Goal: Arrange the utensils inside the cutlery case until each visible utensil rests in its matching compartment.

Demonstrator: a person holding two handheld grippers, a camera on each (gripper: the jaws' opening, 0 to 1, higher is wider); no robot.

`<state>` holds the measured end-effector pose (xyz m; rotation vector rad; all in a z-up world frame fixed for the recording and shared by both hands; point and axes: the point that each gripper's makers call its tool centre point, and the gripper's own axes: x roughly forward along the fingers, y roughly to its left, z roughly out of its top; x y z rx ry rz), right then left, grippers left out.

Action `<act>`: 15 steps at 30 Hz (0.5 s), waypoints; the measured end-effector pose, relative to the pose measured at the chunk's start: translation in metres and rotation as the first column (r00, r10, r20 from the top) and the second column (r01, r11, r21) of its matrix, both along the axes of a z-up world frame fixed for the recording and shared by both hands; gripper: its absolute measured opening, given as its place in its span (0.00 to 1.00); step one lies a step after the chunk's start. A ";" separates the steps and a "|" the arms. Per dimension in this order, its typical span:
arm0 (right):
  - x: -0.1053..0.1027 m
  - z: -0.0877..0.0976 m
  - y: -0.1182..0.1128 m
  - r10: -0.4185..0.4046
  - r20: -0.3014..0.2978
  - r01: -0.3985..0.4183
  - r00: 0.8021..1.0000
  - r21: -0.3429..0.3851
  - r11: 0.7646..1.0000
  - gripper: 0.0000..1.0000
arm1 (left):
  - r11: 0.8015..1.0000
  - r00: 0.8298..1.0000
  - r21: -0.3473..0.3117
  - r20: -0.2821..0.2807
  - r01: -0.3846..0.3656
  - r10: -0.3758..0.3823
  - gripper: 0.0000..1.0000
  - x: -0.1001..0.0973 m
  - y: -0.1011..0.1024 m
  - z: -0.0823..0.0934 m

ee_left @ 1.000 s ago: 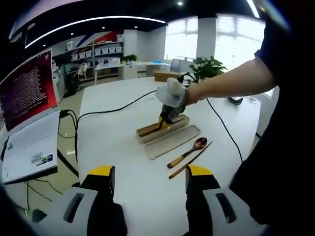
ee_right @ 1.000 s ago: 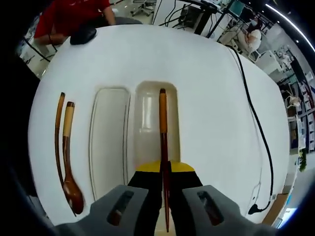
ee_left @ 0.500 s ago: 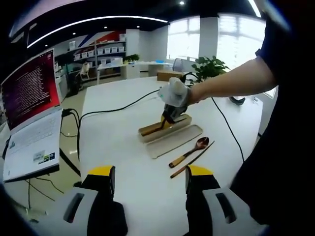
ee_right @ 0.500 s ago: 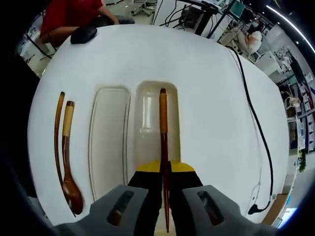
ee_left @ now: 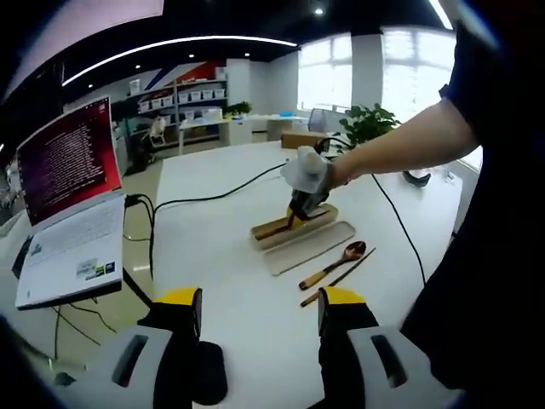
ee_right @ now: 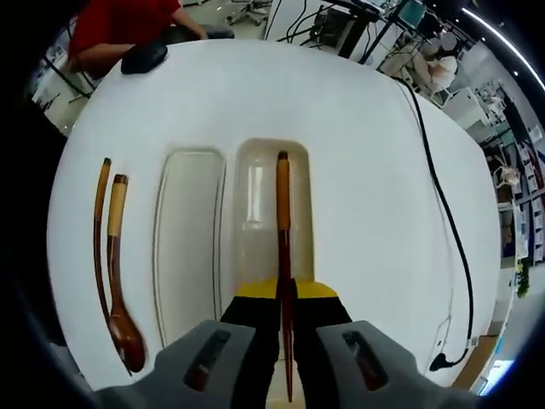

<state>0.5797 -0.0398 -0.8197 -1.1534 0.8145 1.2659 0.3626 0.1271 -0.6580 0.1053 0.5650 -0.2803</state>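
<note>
1. Right gripper view looks down on the white table [ee_right: 358, 128], where the right gripper [ee_right: 283, 300] has its yellow-tipped jaws pinched together on a dark wooden utensil [ee_right: 282, 223], most likely a chopstick, though I cannot be sure
2. That utensil runs straight away from the jaws, its lighter far end lying over the cutlery case [ee_right: 255, 213], the deeper tray on the right of the pair
3. Just left of the case lies its flat lid [ee_right: 187, 230], open side up and holding nothing
4. Further left on the bare table, well apart from the case, a wooden spoon [ee_right: 117, 273] rests bowl-near, with a second thin stick [ee_right: 99, 230] just beside it
5. Left gripper view has the left gripper [ee_left: 258, 311] hanging with jaws spread and nothing between them, near the table edge; beyond it the same case [ee_left: 294, 227], lid [ee_left: 308, 247], spoon [ee_left: 332, 265] and stick [ee_left: 339, 278] are seen, and a laptop [ee_left: 68, 204] sits to the left
6. Step in hand, as I judge it: laying the held utensil into the case
7. Next move calls for lowering it flat along the tray's length, then parting the jaws; spoon and remaining stick are not yet placed
</note>
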 end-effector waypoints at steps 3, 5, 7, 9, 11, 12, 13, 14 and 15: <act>-0.001 0.000 -0.003 -0.004 0.019 0.005 1.000 -0.026 1.000 0.00 | 0.999 0.999 0.046 0.027 -0.021 0.020 0.56 0.000 0.008 0.004; -0.002 0.000 -0.003 -0.008 0.026 0.009 1.000 -0.028 1.000 0.03 | 0.999 0.999 0.040 0.033 -0.028 0.026 0.56 -0.003 0.011 0.004; -0.003 0.002 -0.004 -0.005 0.034 0.006 0.999 -0.026 1.000 0.06 | 0.999 0.999 0.036 0.032 -0.035 0.034 0.57 -0.004 0.013 0.005; 0.005 0.011 -0.001 -0.023 0.104 0.022 0.994 0.005 1.000 0.06 | 0.998 0.999 0.050 0.036 -0.036 0.034 0.57 -0.005 0.015 0.005; 0.004 0.016 0.001 -0.032 0.105 0.029 0.994 0.034 0.999 0.08 | 0.998 0.999 0.049 0.037 -0.038 0.036 0.57 -0.006 0.016 0.005; 0.001 0.018 0.001 -0.049 0.084 0.045 0.995 0.049 0.998 0.10 | 0.998 0.999 0.050 0.039 -0.036 0.035 0.57 -0.006 0.016 0.006; 0.000 0.020 0.002 -0.055 0.079 0.051 0.995 0.056 0.997 0.11 | 0.998 0.999 0.050 0.041 -0.033 0.031 0.57 -0.006 0.016 0.007; 0.000 0.023 0.002 -0.054 0.083 0.049 0.995 0.058 0.997 0.12 | 0.998 0.999 0.051 0.043 -0.031 0.028 0.57 -0.007 0.016 0.007; 0.001 0.029 0.003 -0.056 0.100 0.049 0.993 0.070 0.996 0.12 | 0.998 0.999 0.051 0.043 -0.030 0.028 0.57 -0.007 0.018 0.006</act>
